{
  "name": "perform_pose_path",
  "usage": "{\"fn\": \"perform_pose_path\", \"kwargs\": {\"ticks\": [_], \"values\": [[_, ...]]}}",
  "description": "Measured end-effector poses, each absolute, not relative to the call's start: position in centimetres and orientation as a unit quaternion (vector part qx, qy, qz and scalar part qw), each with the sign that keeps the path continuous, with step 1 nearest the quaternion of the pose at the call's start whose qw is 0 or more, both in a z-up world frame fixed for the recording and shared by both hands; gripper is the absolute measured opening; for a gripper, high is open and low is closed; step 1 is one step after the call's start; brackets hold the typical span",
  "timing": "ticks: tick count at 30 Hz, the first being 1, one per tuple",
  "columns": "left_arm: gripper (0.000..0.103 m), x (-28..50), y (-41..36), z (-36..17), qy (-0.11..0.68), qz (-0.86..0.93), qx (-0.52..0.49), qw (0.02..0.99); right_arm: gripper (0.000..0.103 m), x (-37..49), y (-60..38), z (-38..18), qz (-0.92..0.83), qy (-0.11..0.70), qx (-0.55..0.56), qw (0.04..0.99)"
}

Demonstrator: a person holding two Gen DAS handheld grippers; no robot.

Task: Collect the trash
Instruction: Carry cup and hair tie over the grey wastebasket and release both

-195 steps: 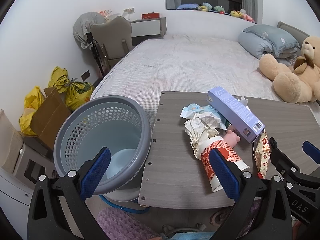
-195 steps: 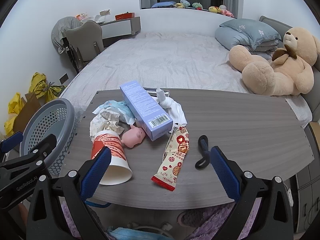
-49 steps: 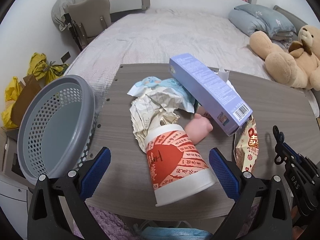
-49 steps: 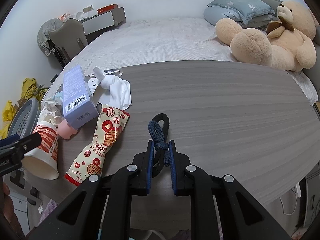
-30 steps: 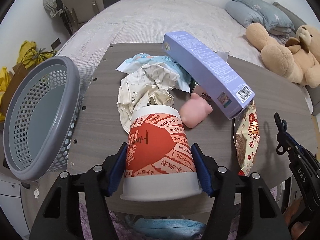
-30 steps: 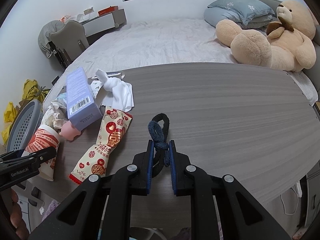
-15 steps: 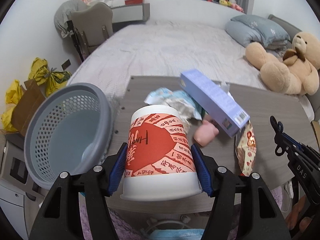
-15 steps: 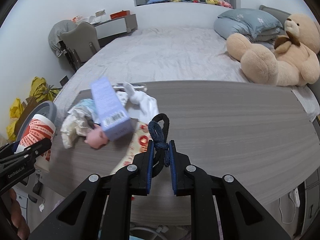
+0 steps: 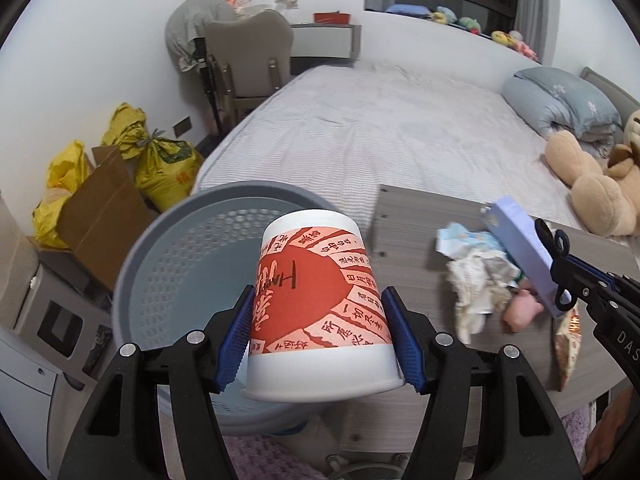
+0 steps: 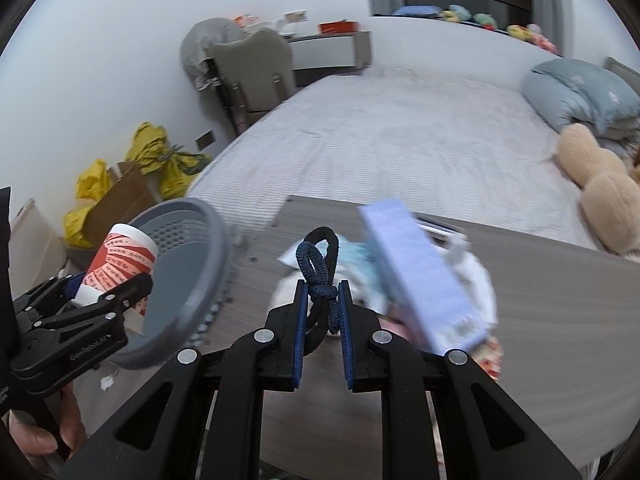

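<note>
Now | left tongs [image 9: 318, 338] clamp paper cup [image 9: 318, 304] above basket [image 9: 168, 240] | right tongs [image 10: 322, 322] pinch hair tie [image 10: 318, 264]

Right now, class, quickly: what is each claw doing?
Left claw: closed on the red and white paper cup, held at the grey basket.
Right claw: closed on a dark blue hair tie.

I see a grey wood-grain table [image 9: 404, 216] at the bed's foot. Directly on it, toward its left end: crumpled paper [image 9: 476, 284], pale blue wrapper [image 9: 460, 238], pink toy [image 9: 520, 312], red-white snack pkt [image 9: 566, 344]. Lilac box [image 9: 520, 248] lies tilted across the pile; contact w/ tabletop unclear.
</note>
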State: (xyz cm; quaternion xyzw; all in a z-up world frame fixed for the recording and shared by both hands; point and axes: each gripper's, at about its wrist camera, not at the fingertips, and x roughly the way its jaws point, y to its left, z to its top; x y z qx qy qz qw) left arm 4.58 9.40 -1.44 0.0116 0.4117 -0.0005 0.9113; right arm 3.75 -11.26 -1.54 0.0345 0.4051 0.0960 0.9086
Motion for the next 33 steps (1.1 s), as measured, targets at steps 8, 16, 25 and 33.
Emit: {"fn": "perform_pose_path", "kwargs": {"ticks": [8,16,25,33], "values": [[0.062,5.9,14.7,-2.4,0.418,0.049,0.008,0.907,0.015,6.8,-3.1,-2.4,0.174,0.42,0.001,0.891],[0.062,6.7,17.9,-4.1,0.428,0.063,-0.007,0.901,0.015,9.0,2.2,-3.7,0.227,0.438,-0.016,0.87],[0.073,7.2,19.3,-4.1,0.424,0.076,-0.013,0.903,0.018,10.1,4.0,-4.8,0.245,0.449,-0.014,0.859],[0.079,7.3,19.7,-4.4,0.426,0.085,-0.022,0.901,0.037,9.8,3.7,-4.7,0.229,0.432,-0.017,0.872]]}}
